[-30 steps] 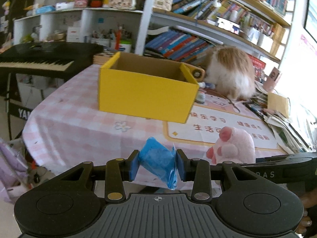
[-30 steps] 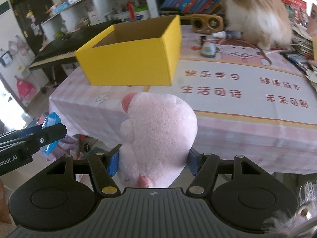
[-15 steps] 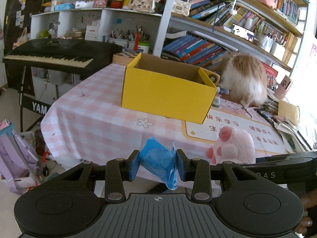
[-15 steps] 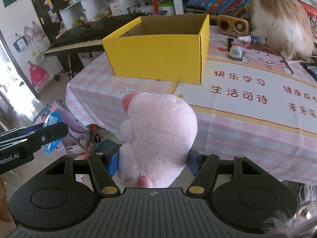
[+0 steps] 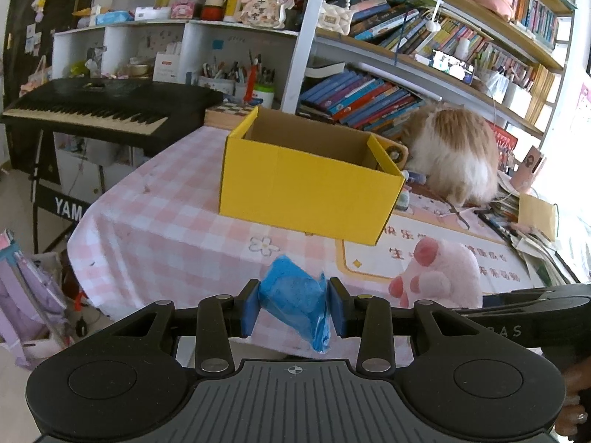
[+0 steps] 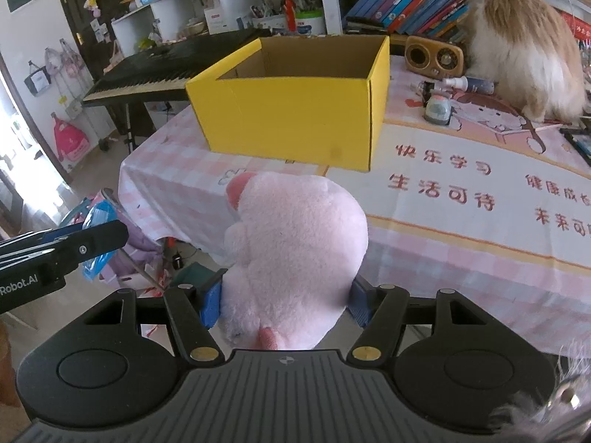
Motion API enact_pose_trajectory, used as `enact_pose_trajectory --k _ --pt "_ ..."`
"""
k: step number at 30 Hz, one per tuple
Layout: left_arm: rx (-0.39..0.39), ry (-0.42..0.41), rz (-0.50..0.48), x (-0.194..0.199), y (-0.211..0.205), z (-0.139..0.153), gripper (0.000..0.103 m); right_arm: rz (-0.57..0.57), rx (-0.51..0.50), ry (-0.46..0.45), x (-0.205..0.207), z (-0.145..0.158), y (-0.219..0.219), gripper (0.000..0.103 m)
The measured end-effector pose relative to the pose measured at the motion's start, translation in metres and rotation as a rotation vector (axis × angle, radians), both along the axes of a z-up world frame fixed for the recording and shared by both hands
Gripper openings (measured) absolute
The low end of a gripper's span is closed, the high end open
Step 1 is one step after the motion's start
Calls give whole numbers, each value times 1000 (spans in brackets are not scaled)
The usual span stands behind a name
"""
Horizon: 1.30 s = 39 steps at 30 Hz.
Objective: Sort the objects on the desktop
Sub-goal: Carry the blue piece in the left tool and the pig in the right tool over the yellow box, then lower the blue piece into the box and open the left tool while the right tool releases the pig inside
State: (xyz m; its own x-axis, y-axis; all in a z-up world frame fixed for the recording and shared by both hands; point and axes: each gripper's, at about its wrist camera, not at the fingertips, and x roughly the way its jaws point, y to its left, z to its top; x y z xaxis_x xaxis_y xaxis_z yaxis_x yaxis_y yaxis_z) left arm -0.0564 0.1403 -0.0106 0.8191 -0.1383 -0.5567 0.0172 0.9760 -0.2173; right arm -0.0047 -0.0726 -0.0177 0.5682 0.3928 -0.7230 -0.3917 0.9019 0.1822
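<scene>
Left gripper [image 5: 293, 308]: jaws narrow, clamped on a crumpled blue packet [image 5: 295, 304], both blue pads pressed into its sides, tail of the packet hanging below. Held in the air just off the near edge of the table [image 5: 177, 229], over the drop of the pink checked cloth.

Right gripper [image 6: 284, 301]: jaws about half spread, closed on a pink plush paw [image 6: 295, 254], pads sunk into the fur on either side. Also held off the near edge of the table, beside the left gripper [image 6: 66, 251] and to its right; blue packet [image 6: 98, 217] visible there at the far left of the right wrist view.

Yellow cardboard box [image 5: 306, 181] standing open-topped on the table, toward its far left corner, nothing visible inside from these angles. Behind its right end, a wooden speaker [image 6: 434, 53]; further right, near the far edge, a fluffy cat [image 6: 528, 51], with a small bottle [image 6: 467, 83] lying just beside it. Printed mat [image 6: 480, 170] spread over the right part of the table.
</scene>
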Motion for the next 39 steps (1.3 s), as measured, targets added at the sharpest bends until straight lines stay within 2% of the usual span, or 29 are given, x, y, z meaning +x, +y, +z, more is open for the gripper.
enact_pose_trajectory --k 7,11,18,25,32,39 --pt "19 -38 -8 26 -4 12 37 0 23 -44 24 14 -5 63" --pt "32 -76 -13 49 -8 22 37 -1 44 -93 46 31 -9 63" --pt "57 -154 -20 92 -20 43 37 8 64 -204 98 66 -13 63" --pt "94 -194 -5 145 -18 58 37 64 47 -258 156 79 -4 63" --pt "140 -139 19 207 -9 50 37 155 -18 -250 216 69 21 63" --pt "204 -51 -11 265 -4 35 37 245 -104 -156 268 42 49 63"
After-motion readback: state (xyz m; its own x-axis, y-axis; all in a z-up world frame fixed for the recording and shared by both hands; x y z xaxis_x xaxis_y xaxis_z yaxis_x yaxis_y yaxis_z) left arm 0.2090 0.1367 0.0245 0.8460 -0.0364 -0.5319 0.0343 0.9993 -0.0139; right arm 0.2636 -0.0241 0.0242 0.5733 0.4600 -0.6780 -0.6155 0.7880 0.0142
